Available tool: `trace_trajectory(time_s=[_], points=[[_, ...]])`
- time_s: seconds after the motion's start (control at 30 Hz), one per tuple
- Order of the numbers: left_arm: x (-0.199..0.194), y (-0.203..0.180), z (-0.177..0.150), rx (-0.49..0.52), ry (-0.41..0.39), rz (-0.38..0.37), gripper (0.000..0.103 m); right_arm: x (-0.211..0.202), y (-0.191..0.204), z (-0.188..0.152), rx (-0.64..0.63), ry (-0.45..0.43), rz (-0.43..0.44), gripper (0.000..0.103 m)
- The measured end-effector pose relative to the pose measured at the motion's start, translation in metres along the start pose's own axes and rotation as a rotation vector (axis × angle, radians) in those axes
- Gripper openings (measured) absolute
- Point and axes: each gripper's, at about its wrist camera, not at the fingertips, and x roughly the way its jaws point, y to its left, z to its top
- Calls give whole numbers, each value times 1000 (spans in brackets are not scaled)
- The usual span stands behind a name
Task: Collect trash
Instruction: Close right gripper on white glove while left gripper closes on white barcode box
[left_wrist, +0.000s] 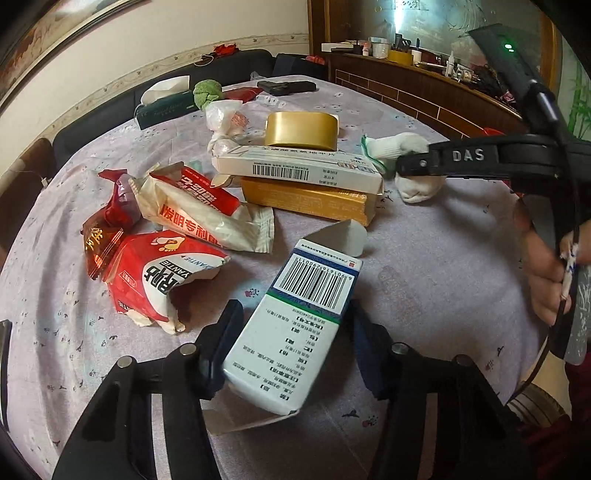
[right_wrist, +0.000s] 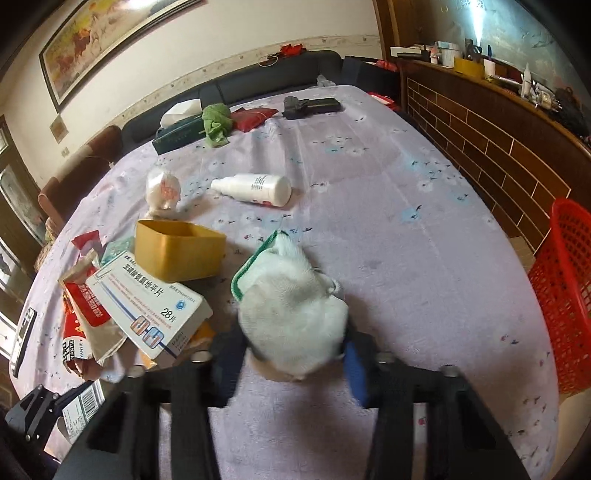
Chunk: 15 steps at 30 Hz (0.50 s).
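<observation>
The left gripper (left_wrist: 291, 347) pinched a white and blue cardboard medicine box (left_wrist: 291, 332). The right gripper (right_wrist: 291, 354) squeezed a crumpled white cloth glove (right_wrist: 291, 314).

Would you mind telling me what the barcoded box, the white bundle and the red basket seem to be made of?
The barcoded box: glossy printed cardboard, judging by its open folded flap. The white bundle: soft knitted fabric with a fuzzy weave and green hem, probably a glove. The red basket: likely moulded plastic, with an open lattice wall.
</observation>
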Motion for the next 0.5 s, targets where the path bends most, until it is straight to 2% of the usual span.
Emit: trace_trajectory(time_s=[0.03, 0.1, 0.5], points=[[0, 1, 0, -4, -1, 0, 51, -2, 0, -1, -4, -8, -2, 35], [0, 2, 2, -12, 0, -7, 36, -5, 0, -3, 3, -12, 8, 29], [-8, 1, 2, -18, -17, 3, 36, -45, -2, -17, 32, -85, 52, 25]])
